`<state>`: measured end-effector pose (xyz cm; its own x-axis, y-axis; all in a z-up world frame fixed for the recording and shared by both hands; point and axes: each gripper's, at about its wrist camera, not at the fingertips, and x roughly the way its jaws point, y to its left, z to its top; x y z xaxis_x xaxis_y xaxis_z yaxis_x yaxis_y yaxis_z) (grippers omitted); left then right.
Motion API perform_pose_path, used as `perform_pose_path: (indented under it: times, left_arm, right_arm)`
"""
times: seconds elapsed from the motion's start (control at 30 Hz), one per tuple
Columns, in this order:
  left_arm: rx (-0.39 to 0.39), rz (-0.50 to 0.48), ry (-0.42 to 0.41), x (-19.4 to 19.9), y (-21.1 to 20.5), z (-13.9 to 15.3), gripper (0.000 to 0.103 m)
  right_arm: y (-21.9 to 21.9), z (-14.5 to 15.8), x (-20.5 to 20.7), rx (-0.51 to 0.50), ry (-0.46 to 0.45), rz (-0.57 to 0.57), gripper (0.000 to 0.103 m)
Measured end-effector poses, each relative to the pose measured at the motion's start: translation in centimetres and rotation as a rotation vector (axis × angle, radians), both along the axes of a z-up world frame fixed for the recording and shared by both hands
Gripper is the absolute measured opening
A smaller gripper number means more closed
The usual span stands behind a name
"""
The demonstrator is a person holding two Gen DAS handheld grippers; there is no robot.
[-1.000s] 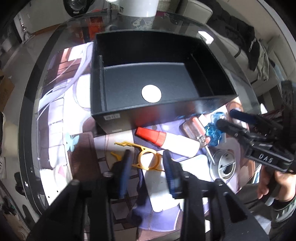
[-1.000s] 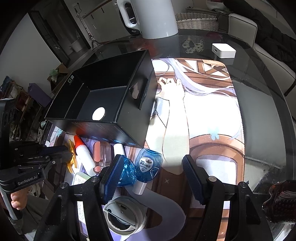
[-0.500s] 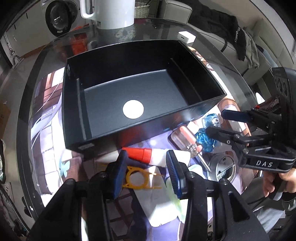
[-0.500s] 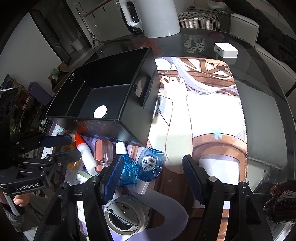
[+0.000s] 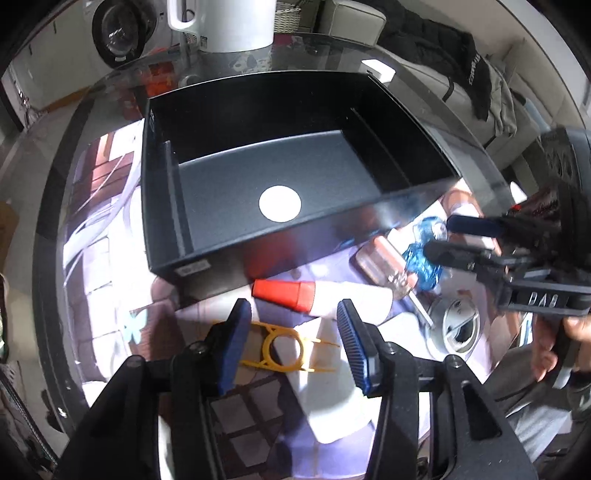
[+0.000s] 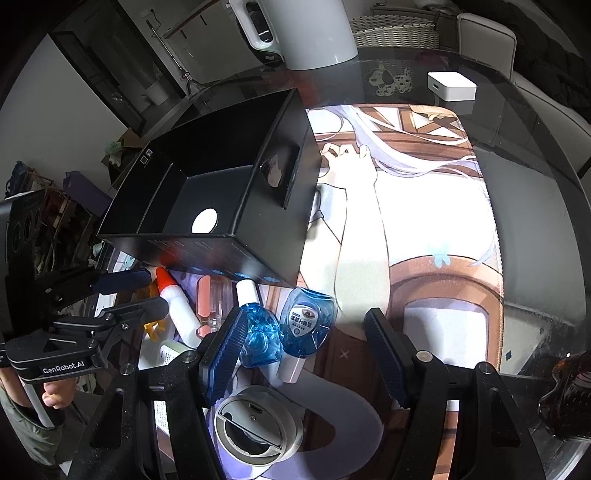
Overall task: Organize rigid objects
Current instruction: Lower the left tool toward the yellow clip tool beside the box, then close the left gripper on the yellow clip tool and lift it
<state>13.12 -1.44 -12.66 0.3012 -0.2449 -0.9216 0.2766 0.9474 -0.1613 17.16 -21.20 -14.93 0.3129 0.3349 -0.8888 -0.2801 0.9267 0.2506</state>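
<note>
An open black box [image 5: 332, 225] [image 6: 221, 236] stands on the printed mat, with only a white round sticker on its floor. In front of it lie a yellow plastic clip [image 5: 284, 347], a red-capped white glue bottle [image 5: 332, 295] [image 6: 181, 310], a clear case with a pink insert [image 5: 384, 258] [image 6: 210, 299], two blue bottles [image 6: 306, 321] and a round white device [image 6: 255, 428]. My left gripper [image 5: 291, 328] [image 6: 125, 291] hovers over the clip, jaws opening and pressing on nothing. My right gripper [image 6: 306, 332] [image 5: 454, 240] is open, with the labelled blue bottle between its fingers but not gripped.
A white kettle [image 5: 229, 22] [image 6: 310, 29] stands behind the box. A small white box [image 6: 450, 85] sits at the far right of the glass table. A dark brown object [image 6: 569, 398] lies at the right edge. A white card lies under the clip.
The left gripper's jaws have spread wider and its view has rolled, so the box now sits more squarely ahead. The right gripper has stayed put over the blue bottles.
</note>
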Motion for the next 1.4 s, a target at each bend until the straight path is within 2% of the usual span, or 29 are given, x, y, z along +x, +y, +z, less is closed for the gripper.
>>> perform_pose_path:
  times: [0.27,0.5,0.57,0.63,0.73,0.93,1.0,1.03,1.07,1.17,1.2,1.3,1.37,1.4]
  left_arm:
    - [0.009,-0.011,0.029,-1.5,1.2,0.1,0.047]
    - [0.007,0.105,0.073,-3.1,4.3,0.5,0.050]
    - [-0.008,0.168,0.110,-3.5,5.3,0.1,0.051]
    - [-0.063,0.218,0.149,-3.8,6.2,-0.4,0.051]
    - [-0.082,0.210,0.191,-3.9,5.9,-1.2,0.052]
    - [-0.049,0.211,0.173,-3.5,5.4,-1.4,0.055]
    - [-0.038,0.202,0.160,-3.3,5.0,-1.3,0.050]
    - [-0.024,0.193,0.145,-3.0,4.6,-1.3,0.041]
    - [-0.007,0.176,0.136,-3.1,4.2,-1.2,0.027]
    - [0.039,0.132,0.099,-3.1,3.3,-0.8,0.022]
    - [0.058,0.126,0.085,-3.1,3.2,-0.6,0.016]
    - [0.123,0.130,0.046,-3.1,3.3,-0.5,0.016]
    - [0.126,0.145,0.048,-3.0,3.6,-1.1,0.016]
    - [0.123,0.147,0.057,-2.9,3.6,-1.5,0.016]
  right_arm:
    - [0.1,0.0,-0.1,-0.008,-0.003,-0.007,0.068]
    - [0.4,0.4,-0.2,-0.007,-0.011,-0.001,0.068]
    - [0.5,0.5,-0.2,-0.004,-0.010,0.000,0.068]
    - [0.4,0.5,-0.1,0.002,-0.005,-0.012,0.068]
    - [0.2,0.4,0.0,-0.003,-0.004,-0.021,0.068]
    - [0.0,-0.1,0.1,-0.007,0.009,-0.029,0.068]
    - [0.1,-0.1,0.1,-0.014,-0.003,-0.022,0.068]
    - [0.2,-0.1,0.2,-0.012,-0.004,-0.019,0.068]
    - [0.3,-0.1,0.4,-0.008,-0.003,-0.017,0.068]
    - [0.7,-0.2,0.3,-0.011,-0.006,0.011,0.066]
    - [1.1,-0.1,0.1,-0.028,-0.016,0.030,0.062]
    - [2.0,0.3,-0.6,-0.085,-0.071,0.088,0.057]
    - [2.3,0.8,-1.0,-0.136,-0.109,0.097,0.049]
    - [2.2,1.0,-1.0,-0.148,-0.116,0.099,0.042]
